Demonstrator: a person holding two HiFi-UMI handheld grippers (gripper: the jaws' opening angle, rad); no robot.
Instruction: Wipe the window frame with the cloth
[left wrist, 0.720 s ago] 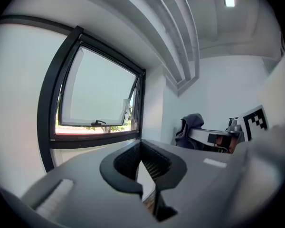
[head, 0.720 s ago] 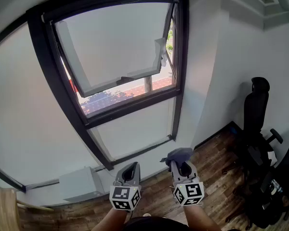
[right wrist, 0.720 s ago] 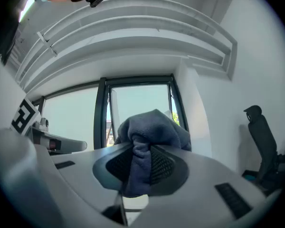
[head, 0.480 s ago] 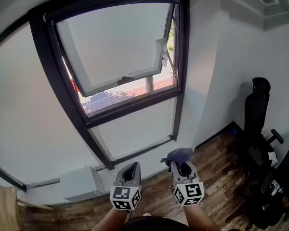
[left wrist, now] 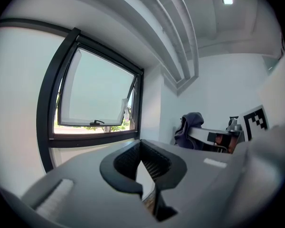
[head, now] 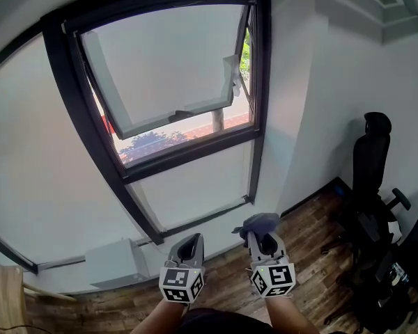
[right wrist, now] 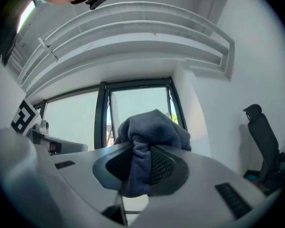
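Cloth [right wrist: 152, 127] clamped in right gripper [right wrist: 141, 150] bulges toward window frame [head: 188, 156]; left gripper [left wrist: 141, 148] closed, empty.

Both tools low, facing the window.
My right tool [head: 263, 241] has the grey cloth [head: 259, 223] bunched at its tip; my left tool [head: 188, 245] is just beside it. Black window frame [head: 76, 110] above, sash tilted open; office chair [head: 373, 165] right.

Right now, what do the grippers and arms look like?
Both the left gripper and right gripper have grey moulded bodies with black ribbed pads in a black-rimmed recess. Each carries a cube of black-and-white square markers. Forearms bare, no sleeves or cables visible.
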